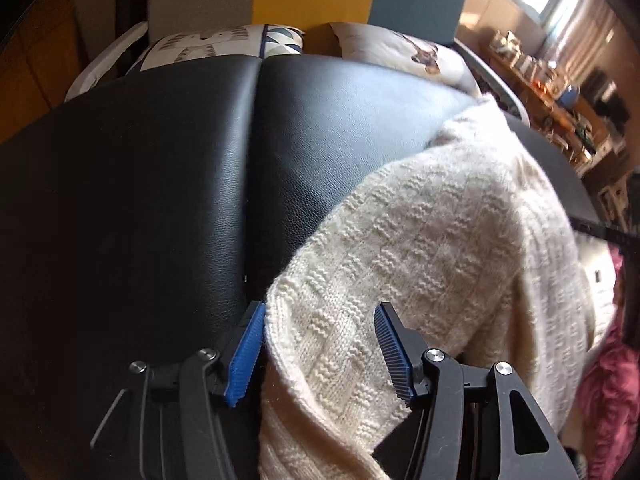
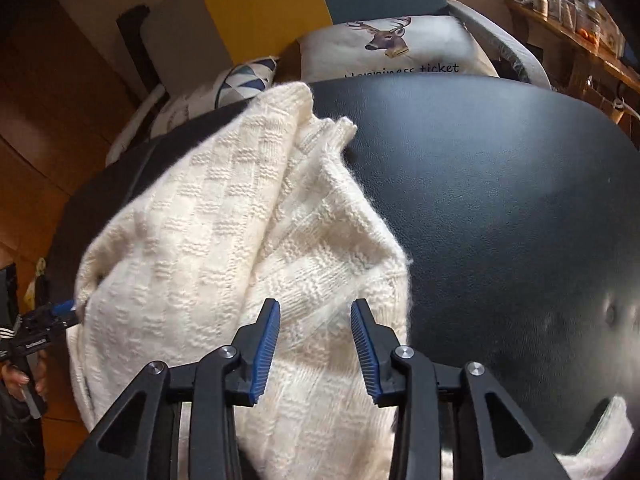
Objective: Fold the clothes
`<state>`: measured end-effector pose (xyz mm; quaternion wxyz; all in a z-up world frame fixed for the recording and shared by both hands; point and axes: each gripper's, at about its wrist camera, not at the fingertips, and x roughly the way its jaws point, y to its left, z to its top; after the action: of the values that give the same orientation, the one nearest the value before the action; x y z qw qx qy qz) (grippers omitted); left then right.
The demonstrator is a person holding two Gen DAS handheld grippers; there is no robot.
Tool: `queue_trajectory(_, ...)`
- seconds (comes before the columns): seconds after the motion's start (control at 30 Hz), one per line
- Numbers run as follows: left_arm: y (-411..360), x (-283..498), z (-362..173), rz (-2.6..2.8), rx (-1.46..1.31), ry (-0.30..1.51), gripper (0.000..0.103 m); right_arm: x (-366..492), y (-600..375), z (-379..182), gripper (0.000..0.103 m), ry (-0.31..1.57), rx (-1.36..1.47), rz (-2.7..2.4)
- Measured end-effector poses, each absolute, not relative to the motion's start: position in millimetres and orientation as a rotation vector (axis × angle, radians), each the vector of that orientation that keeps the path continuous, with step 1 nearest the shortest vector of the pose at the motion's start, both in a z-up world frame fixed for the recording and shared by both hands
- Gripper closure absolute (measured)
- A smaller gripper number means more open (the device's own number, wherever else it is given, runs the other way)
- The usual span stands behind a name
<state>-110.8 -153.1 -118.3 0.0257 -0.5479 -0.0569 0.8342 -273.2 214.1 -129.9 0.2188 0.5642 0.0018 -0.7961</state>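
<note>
A cream knitted sweater (image 1: 432, 248) lies bunched on a black leather surface (image 1: 160, 184). My left gripper (image 1: 320, 312) is open, its blue pads (image 1: 246, 356) standing on either side of the sweater's near edge, with knit fabric lying between them. In the right wrist view the same sweater (image 2: 208, 232) is heaped in folds at the left of the leather surface (image 2: 500, 200). My right gripper (image 2: 316, 308) is open over the sweater's near part. The left gripper's blue tip (image 2: 64, 307) touches the sweater's left edge, held by a hand (image 2: 18, 380).
Printed cushions sit beyond the leather surface: a deer cushion (image 2: 400, 48) and a triangle-patterned cushion (image 2: 244, 80). A wooden shelf (image 1: 560, 92) crowded with small items runs along the right. A pink garment (image 1: 608, 400) lies at the lower right. Bare leather stretches right of the sweater.
</note>
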Motion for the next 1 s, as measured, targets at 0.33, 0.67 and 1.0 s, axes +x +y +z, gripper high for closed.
queue_trajectory(0.33,-155.5,-107.7,-128.6,2.587,-1.695,-0.161,0.066,-266.6,175.6,-146.0,0.056,0.45,1.484,-2.204)
queue_trajectory(0.67,-195.3,-102.0,-121.9,2.714,-1.721,-0.323,0.089,-259.5,202.6,-135.6,0.097,0.805,1.484,-2.389)
queue_trajectory(1.0,-236.8,-87.3,-99.0,2.768,-1.695,-0.432,0.087,-263.9,284.4,-112.1,0.086,0.341,1.572,-2.511)
